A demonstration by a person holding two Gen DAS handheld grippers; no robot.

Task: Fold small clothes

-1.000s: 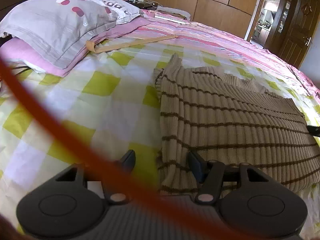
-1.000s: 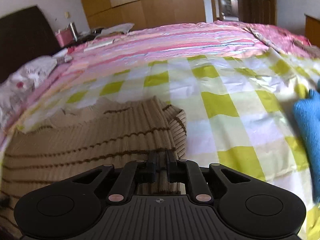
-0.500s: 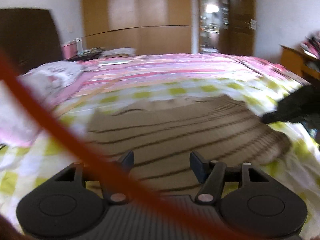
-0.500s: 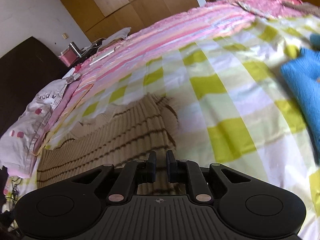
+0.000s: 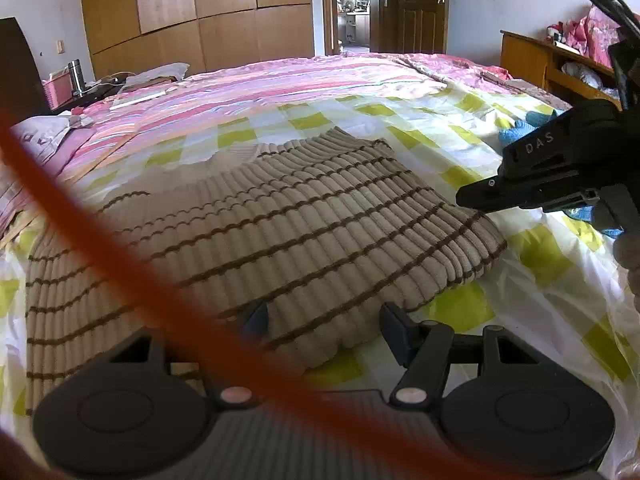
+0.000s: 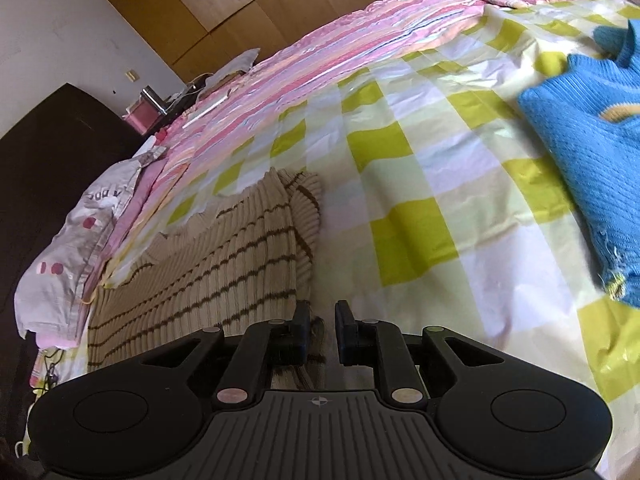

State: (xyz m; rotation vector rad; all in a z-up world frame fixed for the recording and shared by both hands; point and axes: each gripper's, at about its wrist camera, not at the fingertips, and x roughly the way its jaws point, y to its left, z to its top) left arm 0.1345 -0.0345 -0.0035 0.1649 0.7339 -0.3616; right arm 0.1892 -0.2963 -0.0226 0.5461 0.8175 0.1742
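A beige ribbed sweater with brown stripes [image 5: 256,216] lies folded on the green-checked bedsheet [image 5: 460,168]; it also shows in the right wrist view [image 6: 224,256]. My left gripper [image 5: 324,320] is open, its fingers straddling the sweater's near edge. My right gripper [image 6: 322,320] has its jaws slightly apart over the sweater's right edge, holding nothing; it shows in the left wrist view [image 5: 480,196] at the sweater's right corner.
A blue knit garment [image 6: 592,152] lies on the bed to the right. A pillow [image 6: 84,240] sits at the left by the dark headboard. A wooden wardrobe [image 5: 200,20] and a doorway stand behind. An orange cable [image 5: 100,240] crosses the left wrist view.
The left gripper has swung from the sweater's left side to its near edge. The right gripper's jaws have parted and let go of the sweater's edge.
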